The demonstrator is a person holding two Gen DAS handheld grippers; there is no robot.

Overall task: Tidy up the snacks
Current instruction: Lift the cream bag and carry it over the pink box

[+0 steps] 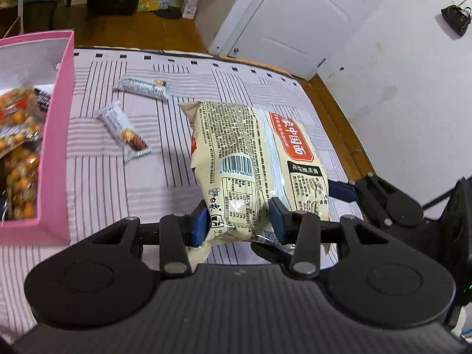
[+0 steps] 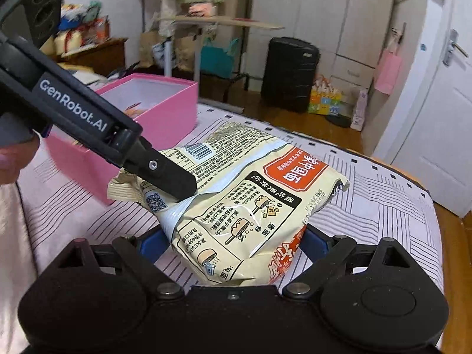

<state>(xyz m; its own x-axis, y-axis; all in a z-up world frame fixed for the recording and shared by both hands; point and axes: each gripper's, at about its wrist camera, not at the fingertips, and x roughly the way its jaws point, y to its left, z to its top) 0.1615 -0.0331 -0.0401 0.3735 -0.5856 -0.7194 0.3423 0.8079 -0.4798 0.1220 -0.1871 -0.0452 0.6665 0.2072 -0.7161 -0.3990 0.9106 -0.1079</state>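
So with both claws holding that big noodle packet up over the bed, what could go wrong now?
1. The left claw pinches only the noodle packet near one end, so the slick wrapper might slip out.
2. The right claw spans the packet's width; squeezing harder could crush the noodles.
3. The pink box already holds snack bags, so the packet may not lie flat inside.

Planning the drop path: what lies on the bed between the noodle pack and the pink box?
Two small snack bars lie between noodle pack and pink box, in the left wrist view.
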